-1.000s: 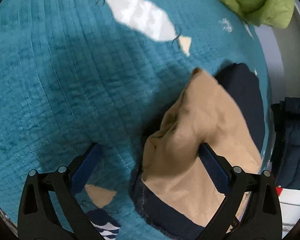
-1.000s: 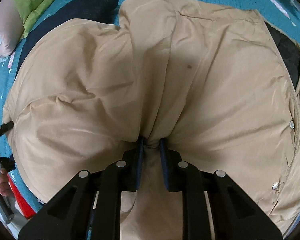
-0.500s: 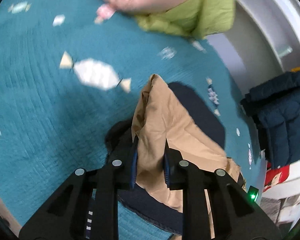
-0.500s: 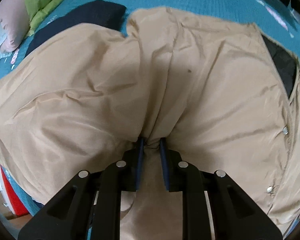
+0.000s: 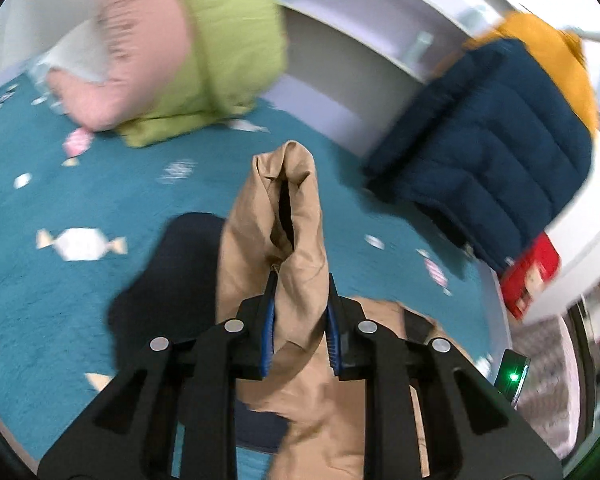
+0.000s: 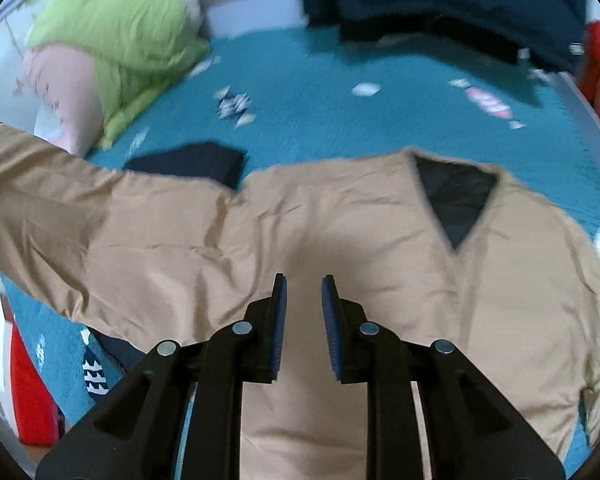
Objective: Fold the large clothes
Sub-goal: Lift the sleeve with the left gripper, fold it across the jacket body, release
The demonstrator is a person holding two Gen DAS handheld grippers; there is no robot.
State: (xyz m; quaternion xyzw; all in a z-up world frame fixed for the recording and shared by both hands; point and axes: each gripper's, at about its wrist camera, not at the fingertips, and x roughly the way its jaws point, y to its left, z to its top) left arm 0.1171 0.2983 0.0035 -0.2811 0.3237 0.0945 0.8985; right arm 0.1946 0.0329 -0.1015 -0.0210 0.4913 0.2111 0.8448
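Sleeve (image 5: pixel 296 240) of tan jacket (image 6: pixel 340 240) pinched by L gripper (image 5: pixel 300 300); R gripper (image 6: pixel 303 300) fingers apart, apparently empty.

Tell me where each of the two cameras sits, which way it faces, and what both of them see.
Left wrist: rides the left gripper, looking along its fingers, which pinch a raised fold of the tan jacket; beyond lie the teal bedspread and a navy puffer jacket.
Right wrist: rides the right gripper, looking down on the tan jacket spread flat; its fingers stand parted with nothing visibly between them.
Shared: the tan jacket, teal bedspread, green bedding and navy puffer.
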